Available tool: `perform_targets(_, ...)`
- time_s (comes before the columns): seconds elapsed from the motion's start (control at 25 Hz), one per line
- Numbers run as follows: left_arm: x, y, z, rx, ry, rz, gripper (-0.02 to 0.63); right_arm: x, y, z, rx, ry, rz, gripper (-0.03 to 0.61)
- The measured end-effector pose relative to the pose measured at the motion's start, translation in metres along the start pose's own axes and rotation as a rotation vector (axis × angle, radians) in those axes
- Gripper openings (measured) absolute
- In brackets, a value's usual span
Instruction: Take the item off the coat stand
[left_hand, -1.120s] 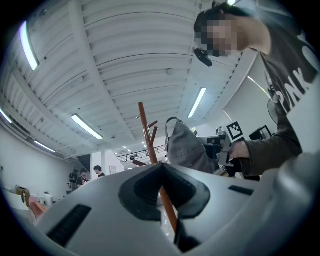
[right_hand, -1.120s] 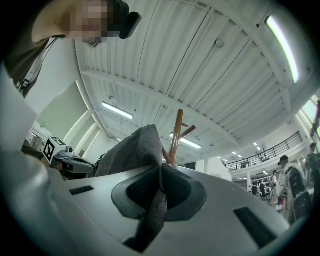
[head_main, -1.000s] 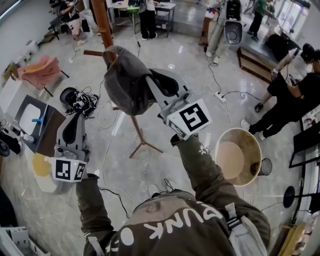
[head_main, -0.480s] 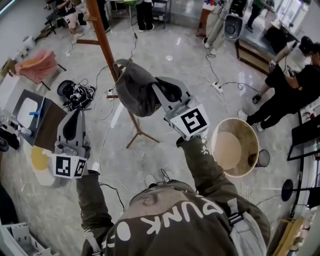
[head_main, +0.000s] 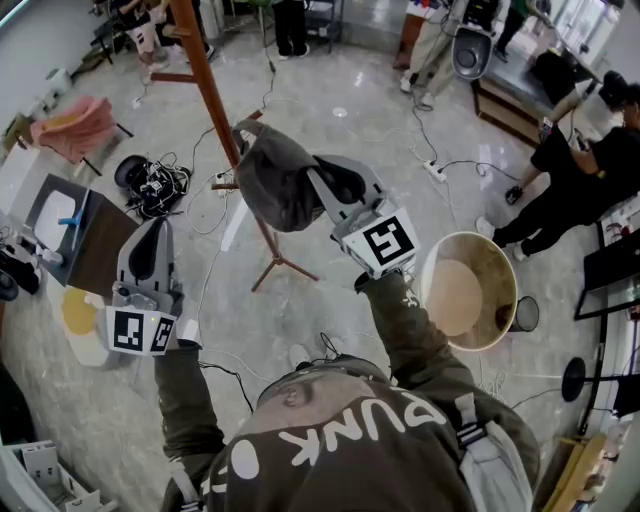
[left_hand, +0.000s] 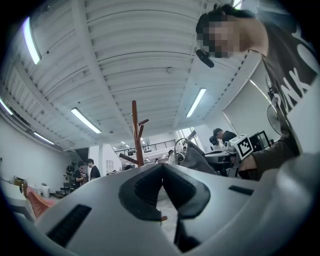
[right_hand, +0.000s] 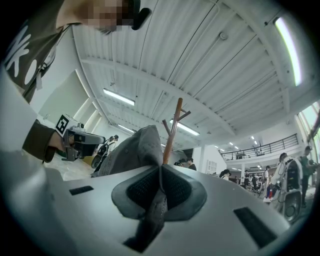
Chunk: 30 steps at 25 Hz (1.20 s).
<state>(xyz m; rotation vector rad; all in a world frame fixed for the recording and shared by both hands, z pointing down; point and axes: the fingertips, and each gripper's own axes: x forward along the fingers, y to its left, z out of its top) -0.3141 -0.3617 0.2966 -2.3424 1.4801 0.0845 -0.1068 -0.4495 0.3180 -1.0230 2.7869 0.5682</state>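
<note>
Glossy workshop floor (head_main: 300, 305). Your right tool (head_main: 316, 176) clamps the dark grey fabric cap (head_main: 270, 185), just right of the brown wooden coat stand (head_main: 205, 70); left tool (head_main: 154, 232) closed, empty.

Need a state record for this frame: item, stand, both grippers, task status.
item: grey hat, fabric pinched in the right gripper
coat stand: brown wooden pole on the floor; the left gripper view shows the hat apart from it
right gripper: shut on the hat
left gripper: jaws together, nothing between them, held low at the person's left
status: hat looks off the stand, hanging from the right gripper
</note>
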Motion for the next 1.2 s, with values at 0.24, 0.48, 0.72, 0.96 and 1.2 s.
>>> perform_targets(0.24,0.0008,-0.0010,0.0029,0.003,0.004,0.004,0.003,0.0012,-0.0011,-0.0029,0.012,0.007,0.011,0.029)
perform_targets(0.48,0.0016,-0.0026,0.0038,0.006,0.006,0.008,0.003,0.0013,-0.0025,-0.0069,0.018,0.009,0.021,0.029)
perform_targets(0.72,0.0021,-0.0014,0.0039,0.010,0.007,0.014,0.005,0.0031,-0.0035,-0.0063,0.022,0.002,0.023,0.029)
perform_targets(0.96,0.0022,-0.0023,0.0037,0.013,0.009,0.014,0.003,0.0024,-0.0037,-0.0059,0.021,-0.001,0.024,0.029)
perform_targets(1.2,0.0060,-0.0046,0.0038,0.017,0.007,0.016,0.003,0.0012,-0.0076,-0.0079,0.016,0.004,0.029,0.029)
